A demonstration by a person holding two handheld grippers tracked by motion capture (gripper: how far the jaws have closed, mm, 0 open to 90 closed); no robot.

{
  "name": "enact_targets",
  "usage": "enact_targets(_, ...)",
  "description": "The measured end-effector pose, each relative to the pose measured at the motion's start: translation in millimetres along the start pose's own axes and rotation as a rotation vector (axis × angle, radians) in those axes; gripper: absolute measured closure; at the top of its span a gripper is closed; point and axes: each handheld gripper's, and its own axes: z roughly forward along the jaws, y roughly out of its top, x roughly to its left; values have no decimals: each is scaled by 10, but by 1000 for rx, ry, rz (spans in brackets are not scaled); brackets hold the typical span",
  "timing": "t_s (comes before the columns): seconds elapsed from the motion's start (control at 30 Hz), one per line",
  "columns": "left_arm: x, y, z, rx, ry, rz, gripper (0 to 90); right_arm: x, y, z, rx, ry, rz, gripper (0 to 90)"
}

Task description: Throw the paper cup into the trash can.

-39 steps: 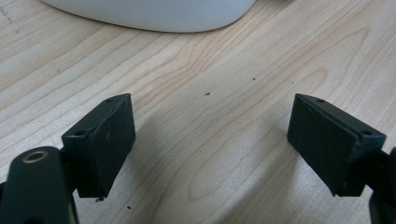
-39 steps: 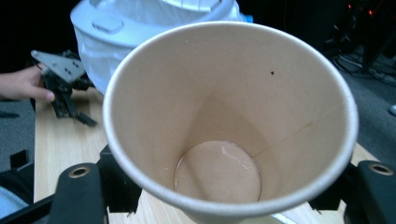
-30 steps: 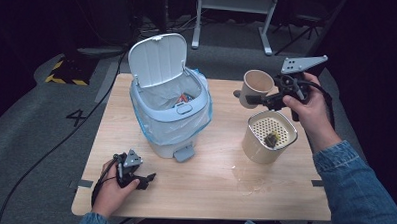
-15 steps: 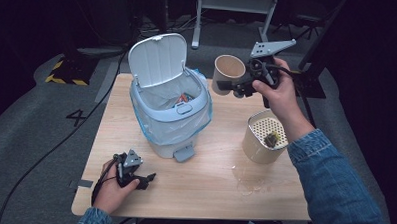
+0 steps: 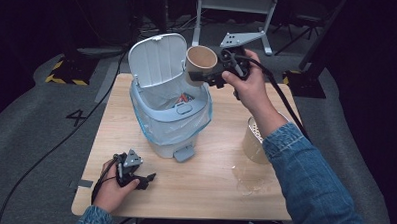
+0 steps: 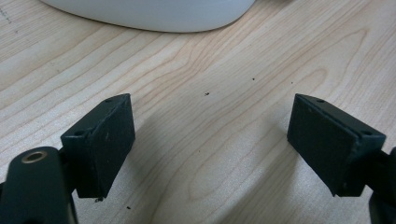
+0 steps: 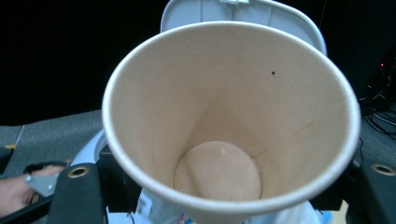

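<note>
Gripping an empty paper cup [image 5: 200,63], the right gripper [image 5: 213,75] holds it above the open bin [image 5: 169,116] for dropping; the left gripper [image 5: 143,179] rests on the surface [image 5: 218,193], jaws wide and empty.

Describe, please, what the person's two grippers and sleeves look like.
Both grippers are black: the left gripper has flat rectangular fingers, the right gripper a grey three-cornered plate on top. A black cable trails from the right one. The sleeves are blue denim.
</note>
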Motion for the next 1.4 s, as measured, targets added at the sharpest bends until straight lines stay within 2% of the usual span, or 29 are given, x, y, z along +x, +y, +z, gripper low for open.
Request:
enact_targets(0.27,-5,-1,2,-3,-5,3,152,37,38,241,8,1,12,284)
enact_targets(0.47,-4,-1,1,-2,-8,4,152,46,37,455,54,3,13,283)
enact_targets(0.63,-4,-1,1,-1,-7,5,152,19,2,543,85,-2,17,283)
enact_targets(0.9,-2,0,-1,1,-9,4,151,20,-66,681,169,23,9,283)
enact_targets(1.03,-4,-1,1,-2,-8,4,151,32,-75,724,198,62,8,279)
enact_targets(1.13,-3,-1,1,-1,-8,5,151,44,-88,757,221,66,-5,262)
enact_targets(1.23,-3,-1,1,-2,-8,5,151,64,-97,774,209,76,-38,140)
enact_targets(1.3,-4,-1,1,-1,-8,4,151,74,-101,776,200,87,-57,165)
enact_targets(1.4,-3,-1,1,-1,-8,4,151,94,-99,768,184,52,-79,153)
